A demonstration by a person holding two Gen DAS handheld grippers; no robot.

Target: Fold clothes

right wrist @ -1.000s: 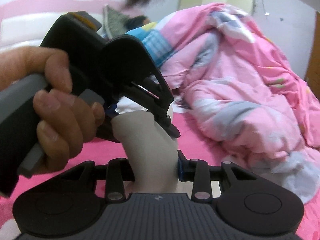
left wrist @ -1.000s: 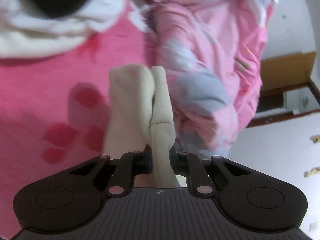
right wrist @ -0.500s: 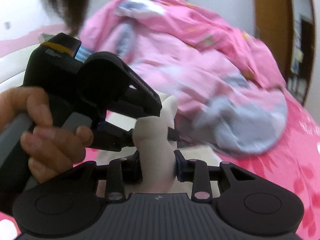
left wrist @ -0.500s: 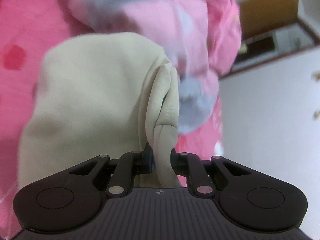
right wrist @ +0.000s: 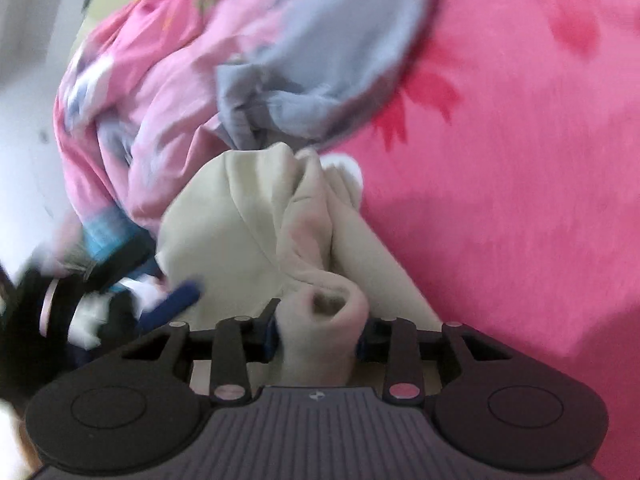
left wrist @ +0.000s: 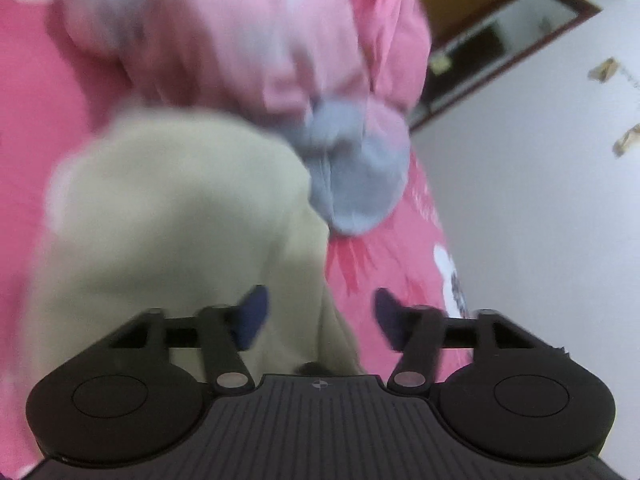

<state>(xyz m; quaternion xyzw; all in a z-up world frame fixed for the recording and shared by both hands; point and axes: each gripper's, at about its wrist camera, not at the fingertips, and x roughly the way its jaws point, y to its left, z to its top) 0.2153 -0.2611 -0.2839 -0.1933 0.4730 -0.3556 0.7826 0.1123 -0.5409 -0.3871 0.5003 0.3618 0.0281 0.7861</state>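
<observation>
While a cream, soft cotton garment (right wrist: 256, 236) lies bunched on the bright pink flower-printed bed sheet (right wrist: 520, 168), its length running away from the cameras toward a crumpled pink-and-grey quilt (left wrist: 280, 52), the right hand-held gripper (right wrist: 318, 334) pinches a rolled fold of it. The left hand-held gripper (left wrist: 320, 312) is opening, its pads clear of the cloth between them. White wall (left wrist: 540, 208) beyond.

Wrist views, close, downward, sharing cream garment (left wrist: 172, 216)

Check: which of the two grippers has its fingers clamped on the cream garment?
The right gripper: a bunched fold of the cream garment is squeezed between its fingers. The left gripper is opening, cloth loose between its fingers.
</observation>
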